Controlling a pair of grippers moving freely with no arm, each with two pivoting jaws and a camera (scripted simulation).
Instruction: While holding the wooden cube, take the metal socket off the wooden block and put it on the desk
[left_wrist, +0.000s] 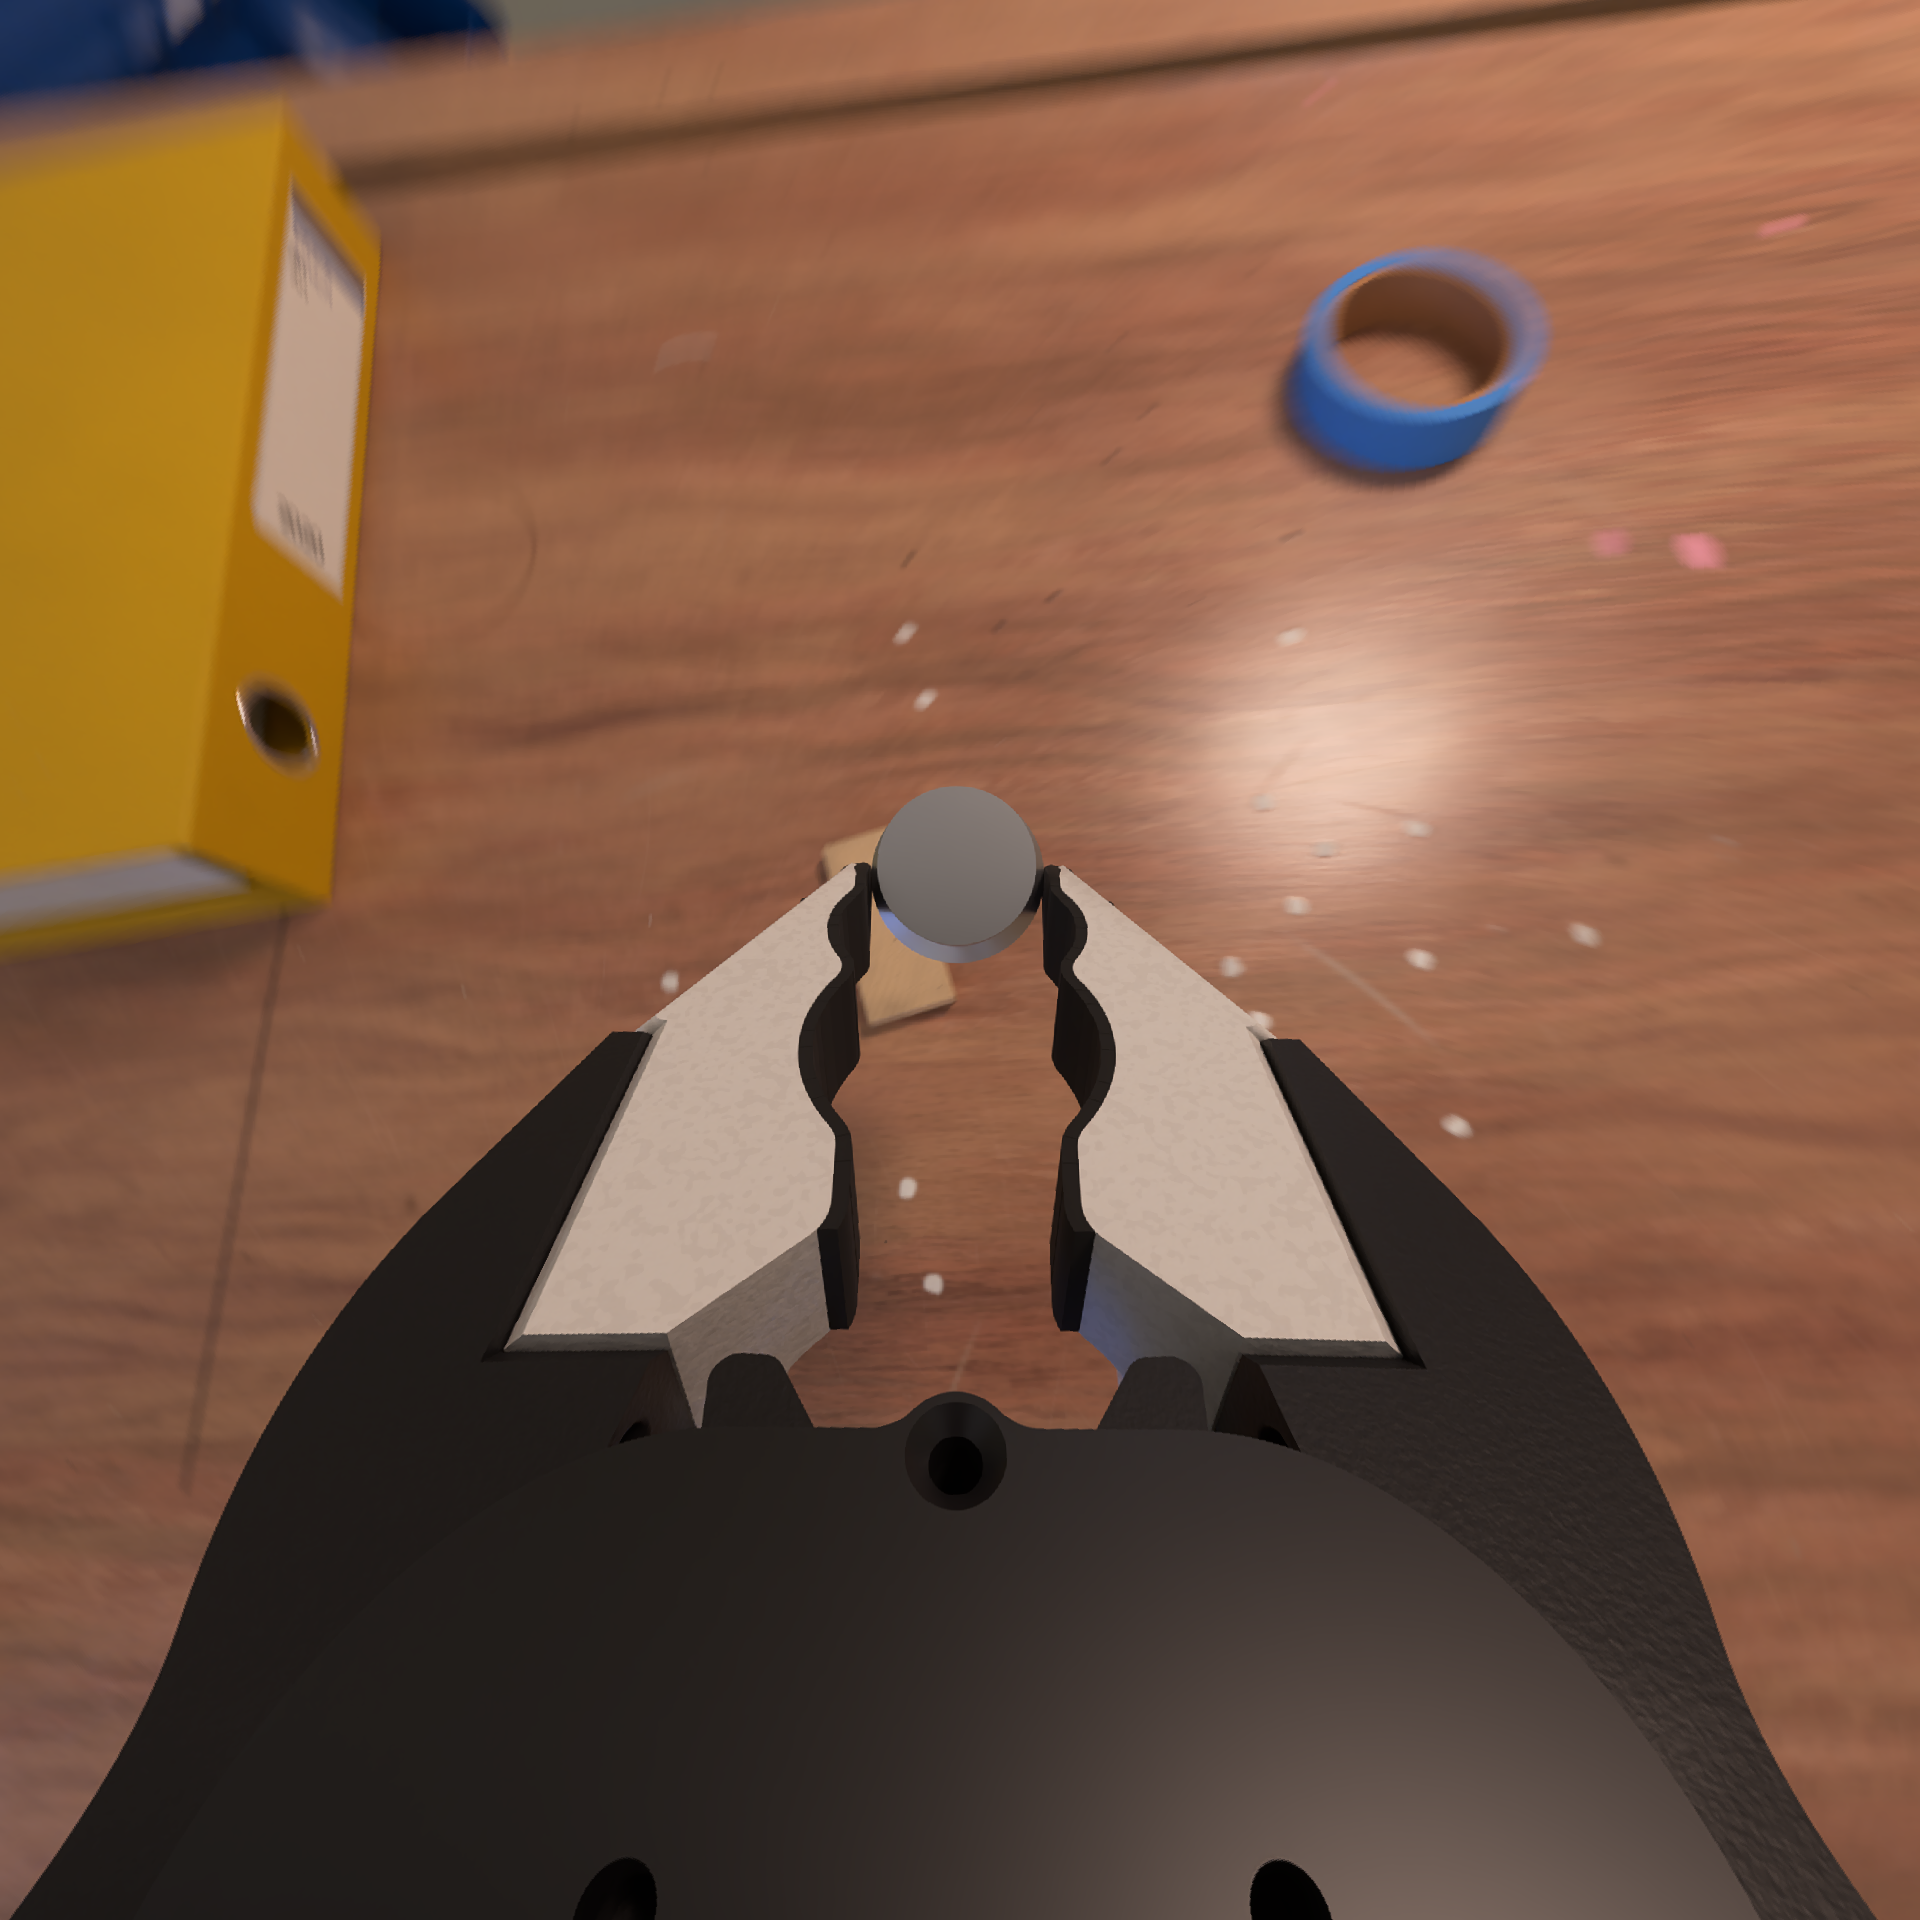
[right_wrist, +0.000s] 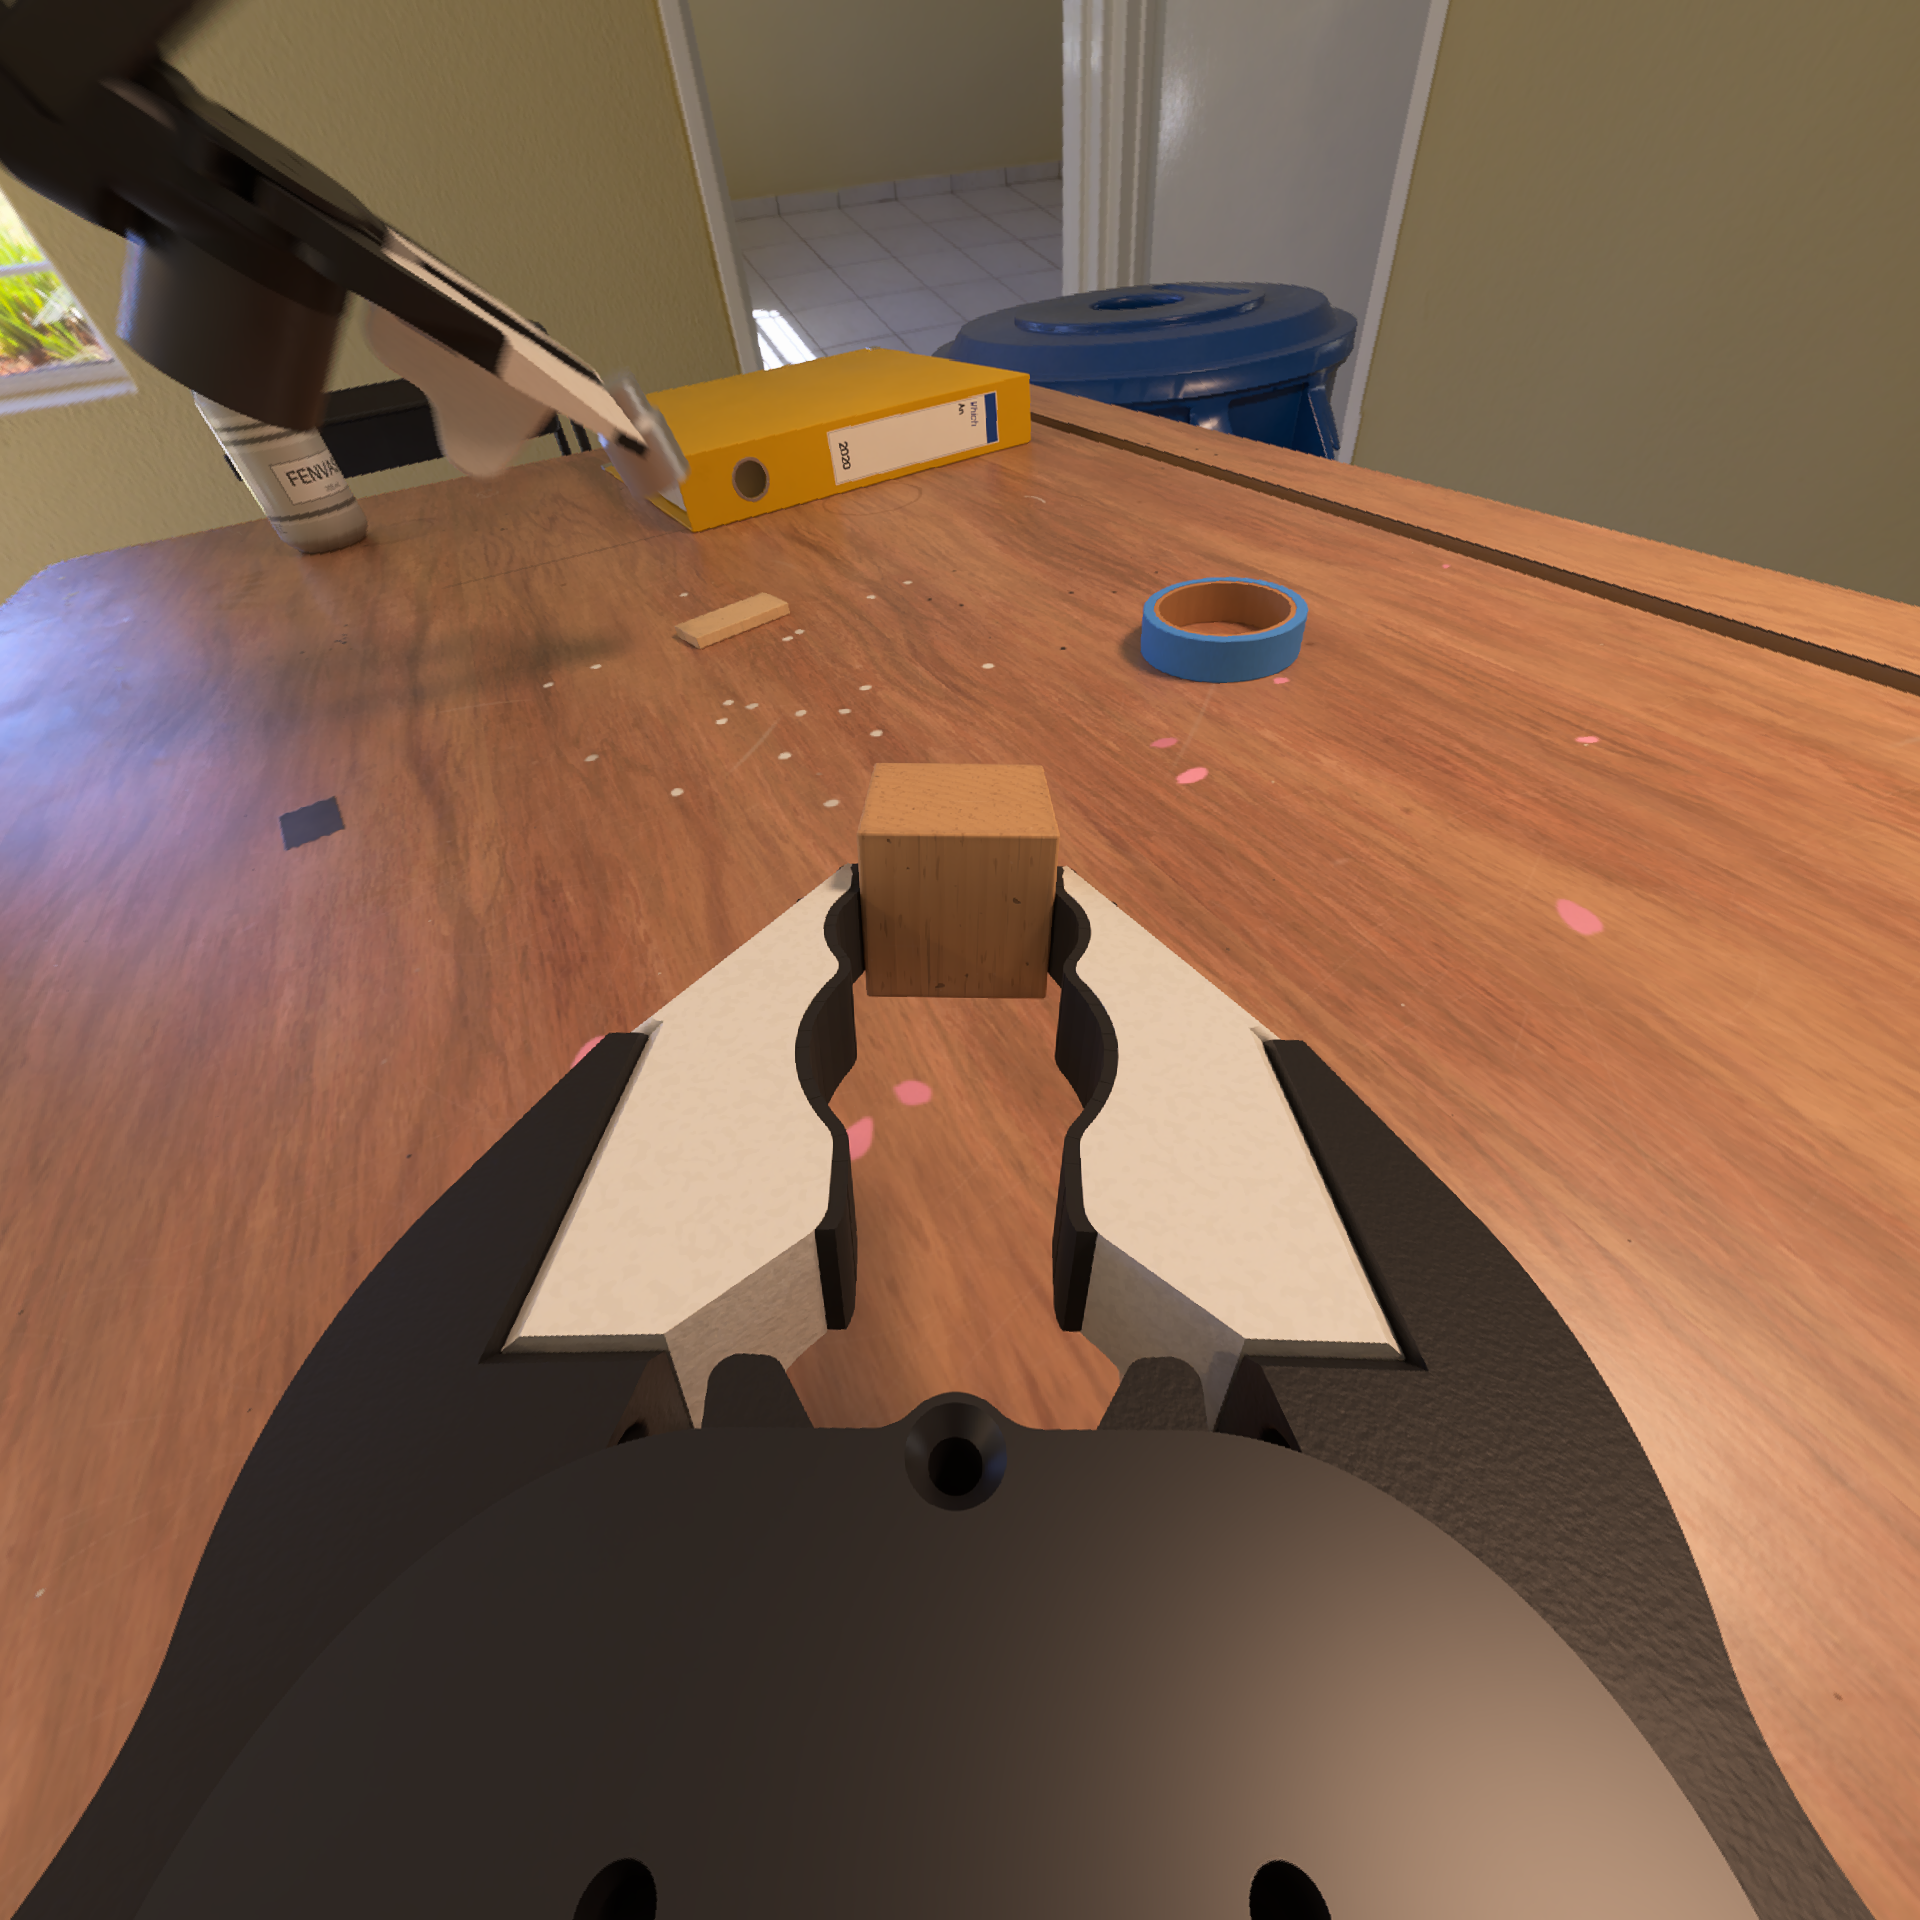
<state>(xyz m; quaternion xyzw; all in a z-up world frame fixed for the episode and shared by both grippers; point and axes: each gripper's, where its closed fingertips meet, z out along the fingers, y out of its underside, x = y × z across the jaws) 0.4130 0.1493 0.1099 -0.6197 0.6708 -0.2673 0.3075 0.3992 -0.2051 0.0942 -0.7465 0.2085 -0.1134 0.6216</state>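
Note:
My left gripper (left_wrist: 956, 883) is shut on the grey metal socket (left_wrist: 956, 868) and holds it in the air above the flat wooden block (left_wrist: 902, 987), which lies on the desk (left_wrist: 1143, 1039) below it. In the right wrist view the left gripper (right_wrist: 649, 442) is blurred at the upper left, with the socket (right_wrist: 652, 428) at its tips, high above the wooden block (right_wrist: 730, 619). My right gripper (right_wrist: 956, 894) is shut on the wooden cube (right_wrist: 956, 883) and holds it just above the desk (right_wrist: 1455, 987).
A yellow binder (left_wrist: 156, 520) lies on the desk at the left; it also shows in the right wrist view (right_wrist: 852, 431). A blue tape roll (left_wrist: 1413, 358) (right_wrist: 1224, 629) lies to the right. A grey-and-white bottle (right_wrist: 301, 488) stands far left. A blue bin (right_wrist: 1164, 348) stands behind the desk.

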